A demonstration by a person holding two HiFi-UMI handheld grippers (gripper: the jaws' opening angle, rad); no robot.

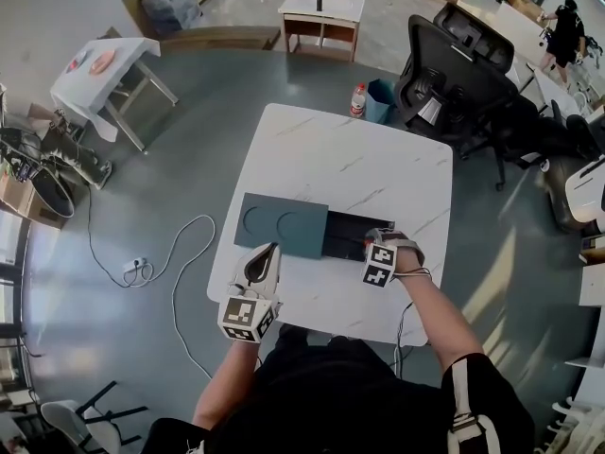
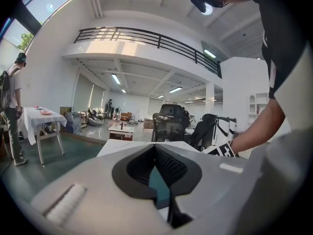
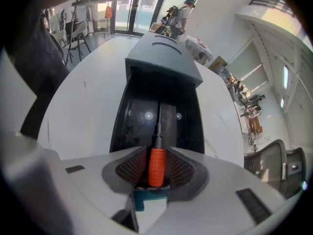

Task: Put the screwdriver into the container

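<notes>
My right arm reaches in from the lower right. The right gripper [image 1: 371, 244] tips down hard over the open black part of the container [image 1: 354, 235]. Its jaws are wide apart. The screwdriver [image 3: 156, 165] stands between them, orange handle up and thin metal end down inside the container. The pads sit just beside the handle and do not seem to squeeze it (I cannot tell if the metal end touches the bottom).

My left arm comes up from the bottom. The left gripper [image 1: 268, 250] lies almost flat, low over the near edge of the white table [image 1: 359, 159]. It points at the teal lid [image 1: 282, 223]. Its jaw tips are together and nothing is in them.

The lid is slid to the left and covers that part of the container. It has two round dents on top. The right part is open, right under my right gripper.

Past the table stand black office chairs [image 1: 454, 74], a bottle [image 1: 357, 100] with a red cap and a blue bin [image 1: 381, 100] on the floor. A white cable [image 1: 180, 253] curls on the floor to the left. A person [image 1: 567, 31] stands far off in the corner.
</notes>
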